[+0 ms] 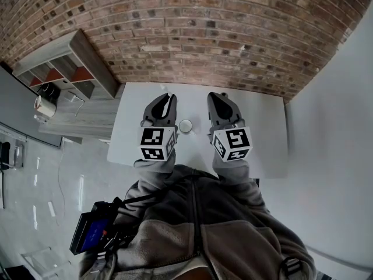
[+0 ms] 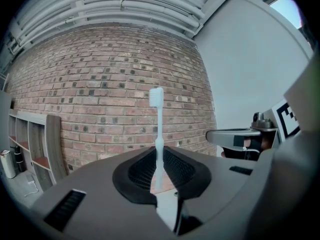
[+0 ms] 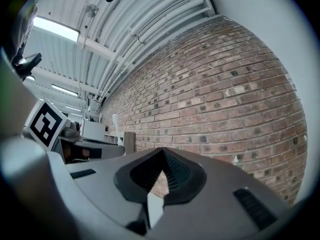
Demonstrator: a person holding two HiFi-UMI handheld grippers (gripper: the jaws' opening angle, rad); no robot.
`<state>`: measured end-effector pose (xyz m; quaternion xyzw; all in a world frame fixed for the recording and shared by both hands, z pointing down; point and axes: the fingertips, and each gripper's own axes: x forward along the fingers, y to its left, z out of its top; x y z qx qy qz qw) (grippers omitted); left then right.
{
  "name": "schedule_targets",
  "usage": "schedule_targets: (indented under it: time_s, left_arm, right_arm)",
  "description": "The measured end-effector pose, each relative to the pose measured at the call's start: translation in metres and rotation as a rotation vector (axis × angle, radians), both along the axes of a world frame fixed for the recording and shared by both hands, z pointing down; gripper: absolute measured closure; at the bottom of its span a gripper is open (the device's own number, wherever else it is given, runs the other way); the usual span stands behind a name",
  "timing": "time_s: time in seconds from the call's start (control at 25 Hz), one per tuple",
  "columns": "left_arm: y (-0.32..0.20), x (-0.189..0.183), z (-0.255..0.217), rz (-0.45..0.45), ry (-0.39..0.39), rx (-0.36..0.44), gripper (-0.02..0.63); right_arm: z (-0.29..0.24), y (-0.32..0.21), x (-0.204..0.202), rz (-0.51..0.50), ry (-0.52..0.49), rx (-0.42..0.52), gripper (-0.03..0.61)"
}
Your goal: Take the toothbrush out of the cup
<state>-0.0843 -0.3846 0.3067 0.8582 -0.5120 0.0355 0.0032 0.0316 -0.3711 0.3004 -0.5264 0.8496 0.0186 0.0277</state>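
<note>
Left gripper (image 2: 159,156): jaws nearly together, pinching the toothbrush (image 2: 158,129) low on its handle. The brush stands upright and the bristle head is well above the pads, against the brick wall (image 2: 100,84).

Right gripper (image 3: 161,156): jaws together with nothing between them. It hangs level with the left one. The brush head shows small at the left edge of the right gripper view.

The cup (image 1: 186,126) sits on the white table (image 1: 262,133), between the two grippers and a little behind their tips. Judging by the head view, the brush is already clear of the rim, so the step in hand is carrying it away.

To do that well:
- Keep the pinch firm, since the grip is low and the long stem above could swing.
- Keep the handle vertical until it is well away from the cup.
- Keep the idle right gripper from nudging the cup, which is just beside it.

Hard to read:
- The bottom end of the handle is lost behind the left pads.
- Neither gripper view shows the cup.
- In the head view the brush is too thin to pick out.
- Cannot tell whether the cup holds anything else.
</note>
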Motion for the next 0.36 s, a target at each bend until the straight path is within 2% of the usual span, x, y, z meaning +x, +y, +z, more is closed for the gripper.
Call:
schedule_targets:
  time_s: [0.36]
  left_arm:
    - [-0.0046,0.005,0.0056,0.004,0.006,-0.017,0.569]
  right_arm:
    - [0.0015,-0.0033,0.0034,-0.003,0.001,0.002,0.578]
